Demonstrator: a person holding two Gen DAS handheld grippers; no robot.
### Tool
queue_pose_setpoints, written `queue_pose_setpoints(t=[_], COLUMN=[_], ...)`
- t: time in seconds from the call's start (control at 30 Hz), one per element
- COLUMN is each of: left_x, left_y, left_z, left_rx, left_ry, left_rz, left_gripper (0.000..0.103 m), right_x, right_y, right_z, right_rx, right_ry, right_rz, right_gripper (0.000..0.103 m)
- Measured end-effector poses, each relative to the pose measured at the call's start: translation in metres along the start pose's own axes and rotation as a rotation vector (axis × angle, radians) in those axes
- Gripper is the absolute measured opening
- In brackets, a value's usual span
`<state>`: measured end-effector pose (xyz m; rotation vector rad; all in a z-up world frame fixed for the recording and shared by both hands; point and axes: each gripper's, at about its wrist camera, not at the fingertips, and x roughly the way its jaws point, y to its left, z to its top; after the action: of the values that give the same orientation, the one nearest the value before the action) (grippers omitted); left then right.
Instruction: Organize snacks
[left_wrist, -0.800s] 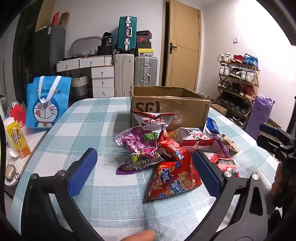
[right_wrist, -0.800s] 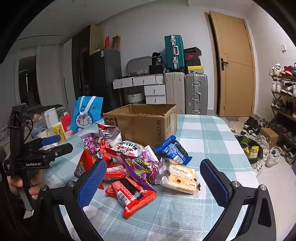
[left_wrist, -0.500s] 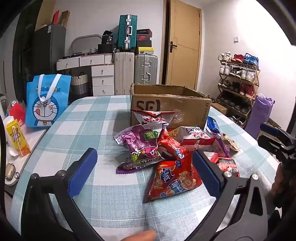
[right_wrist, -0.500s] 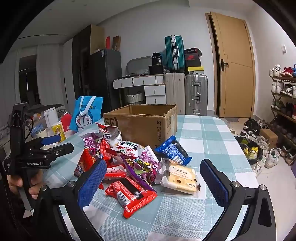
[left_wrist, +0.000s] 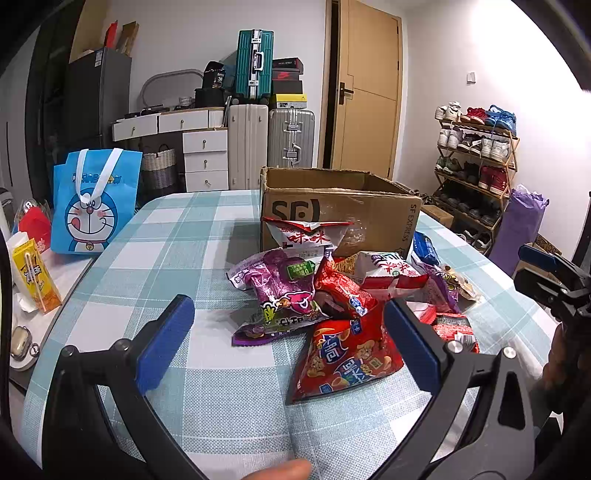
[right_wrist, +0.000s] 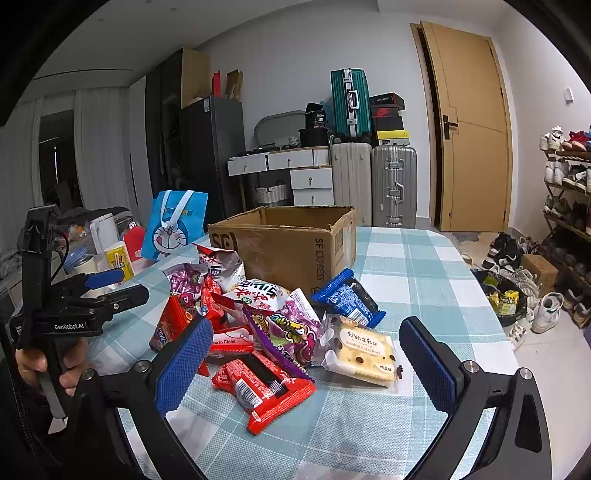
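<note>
Lying in a loose heap on the checked teal-and-white woven tablecloth (left_wrist: 177, 240) are the snacks (right_wrist: 266, 325): crinkled foil and plastic packets, overlapping one another just in front of an open corrugated cardboard box (right_wrist: 291, 247) printed "SF EXPRESS". Catalogued from the right wrist view: a flat red wrapper (right_wrist: 264, 386) nearest the camera, a clear-wrapped pale cake square (right_wrist: 360, 350) beside it, a blue rectangular packet (right_wrist: 349, 297) touching the box's corner, a purple candy bag (right_wrist: 291, 332) in the middle. From the left wrist view: a glossy red triangular bag (left_wrist: 345, 360) at the near edge of the heap, a purple foil bag (left_wrist: 280, 291) behind it, a red-and-white torn-top bag (left_wrist: 306, 236) leaning against the box. The left gripper (left_wrist: 288, 347) is hovering wide open with nothing between its blue ribbed pads; the right gripper (right_wrist: 304, 365) is likewise gaping, empty, over the near packets. A blue fabric cartoon tote (left_wrist: 94, 203) and a yellow drink carton (left_wrist: 35, 277) are standing off to the table's left side. Hard-shell suitcases (left_wrist: 271, 136), white drawers (left_wrist: 205, 158), a wooden door (left_wrist: 373, 88) and a shoe rack (left_wrist: 476, 155) are lining the room behind.
</note>
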<state>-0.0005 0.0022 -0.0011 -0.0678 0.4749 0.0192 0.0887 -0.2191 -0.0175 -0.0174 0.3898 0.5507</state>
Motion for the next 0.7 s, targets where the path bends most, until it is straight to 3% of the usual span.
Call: queue_pose_setpoints(t=[0.7], left_x=[0.0], left_y=[-0.0004], left_z=[-0.0001], left_rx=[0.002], left_ry=[0.0], left_rz=[0.002], left_gripper=[0.102], right_x=[0.0003], right_y=[-0.0002], right_z=[-0.0001], right_rx=[-0.002], right_ry=[-0.001], right_rz=[-0.002], right_gripper=[0.103])
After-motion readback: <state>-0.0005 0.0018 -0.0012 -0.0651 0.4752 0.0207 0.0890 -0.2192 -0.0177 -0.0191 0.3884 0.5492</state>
